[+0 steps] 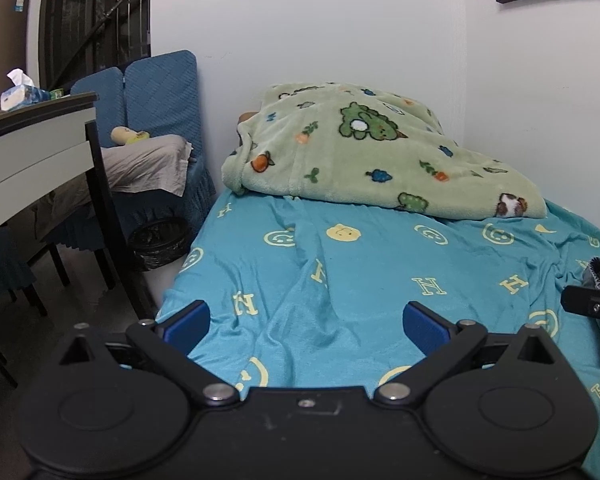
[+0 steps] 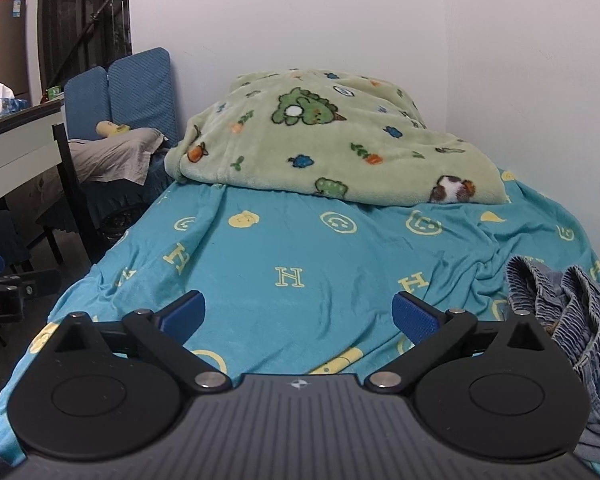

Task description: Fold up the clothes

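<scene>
Denim is the task's material: a crumpled pair of blue jeans with a gathered, ribbed waistband (image 2: 568, 320) lies on the turquoise bed sheet printed with pale yellow letters and smiley faces (image 2: 300, 248), at the sheet's right side and just beside the right gripper (image 2: 298, 316). That black two-finger gripper with blue pads has its jaws spread wide over bare sheet, with nothing between them; its right finger stands just left of the jeans without touching them.

The left gripper (image 1: 306, 322), of the same black build with blue pads, also has its jaws spread apart over bare sheet, holding nothing. In its view only a small bit of the clothing shows at the sheet's right edge, partly hidden behind a black part of the other gripper.

At the far end of the sheet, against the white wall (image 1: 320, 28), lies a heaped pale green fleece blanket with cartoon dinosaurs and carrots (image 1: 364, 152), resting on the sheet. Left of the sheet, off the bed, stand blue quilted chairs (image 1: 156, 92) with a grey cloth (image 1: 148, 164) draped over one seat, and nearer, a white-and-black table (image 1: 32, 148) carrying a tissue box (image 1: 22, 94). A black bin (image 1: 158, 242) sits on the floor between the chairs and the sheet.
</scene>
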{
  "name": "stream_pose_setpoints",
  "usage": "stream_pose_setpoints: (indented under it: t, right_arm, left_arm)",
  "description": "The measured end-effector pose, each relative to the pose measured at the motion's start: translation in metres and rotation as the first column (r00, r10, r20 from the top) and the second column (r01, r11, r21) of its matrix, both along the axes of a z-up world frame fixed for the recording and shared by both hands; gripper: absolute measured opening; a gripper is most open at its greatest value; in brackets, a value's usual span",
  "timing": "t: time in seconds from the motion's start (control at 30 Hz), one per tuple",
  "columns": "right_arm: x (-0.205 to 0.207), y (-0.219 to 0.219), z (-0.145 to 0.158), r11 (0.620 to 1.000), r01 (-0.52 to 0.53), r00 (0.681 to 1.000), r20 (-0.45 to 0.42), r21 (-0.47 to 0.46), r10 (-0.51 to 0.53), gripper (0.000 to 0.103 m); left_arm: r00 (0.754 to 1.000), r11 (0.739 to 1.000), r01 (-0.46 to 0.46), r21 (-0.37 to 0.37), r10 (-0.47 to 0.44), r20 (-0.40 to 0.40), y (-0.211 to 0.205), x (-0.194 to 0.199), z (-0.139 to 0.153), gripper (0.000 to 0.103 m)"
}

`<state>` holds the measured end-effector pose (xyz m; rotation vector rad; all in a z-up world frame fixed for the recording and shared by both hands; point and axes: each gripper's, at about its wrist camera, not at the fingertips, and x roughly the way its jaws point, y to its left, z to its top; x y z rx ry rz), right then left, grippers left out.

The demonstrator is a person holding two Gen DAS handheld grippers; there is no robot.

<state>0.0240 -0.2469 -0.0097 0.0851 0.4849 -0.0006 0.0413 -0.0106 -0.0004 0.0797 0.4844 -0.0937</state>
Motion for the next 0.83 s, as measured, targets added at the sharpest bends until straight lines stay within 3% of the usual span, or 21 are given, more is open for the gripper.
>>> stream_pose_setpoints:
  t: [0.83]
  right_arm:
    - [0.0003,-0.0021,-0.0032,1.000,0.012,1.000,-0.009,0.005,-0.012,0.102]
  left_arm:
    - [1.000,1.000,-0.011,0.010,0.011,0.004,-0.0011,-0.0009,-0.0030,0.103]
